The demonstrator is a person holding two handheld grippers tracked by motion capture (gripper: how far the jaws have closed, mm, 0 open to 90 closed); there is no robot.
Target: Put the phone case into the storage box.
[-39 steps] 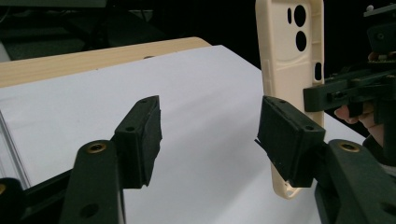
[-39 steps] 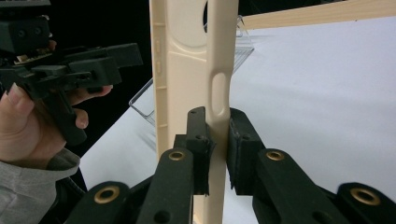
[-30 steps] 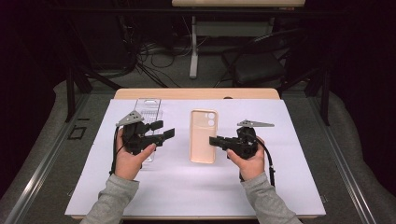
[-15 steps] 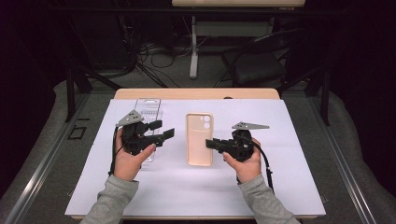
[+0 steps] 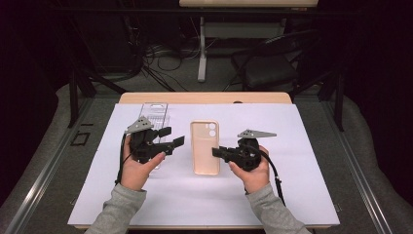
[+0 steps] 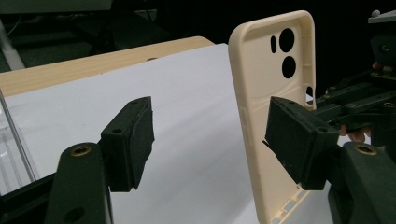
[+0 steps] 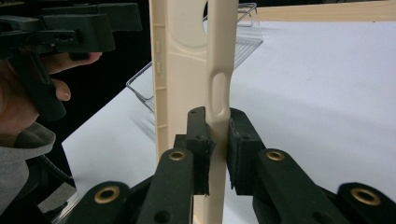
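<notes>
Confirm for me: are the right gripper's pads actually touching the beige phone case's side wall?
Touching. The right gripper view shows the right gripper with both pads pressed against the phone case side wall, no gap on either side.

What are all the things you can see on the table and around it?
phone case: one, cream, middle of the sheet, its side wall pinched by the right gripper
clear tray: one, see-through, far left of the sheet
paper sheet: one, white, covering the table
table: one, light wood, its far edge showing
cables: several, dark, on the floor behind the table
left gripper: one, black, jaws open, left of the case
right gripper: one, black, shut on the case's side wall
sleeves: two, grey, bottom edge
</notes>
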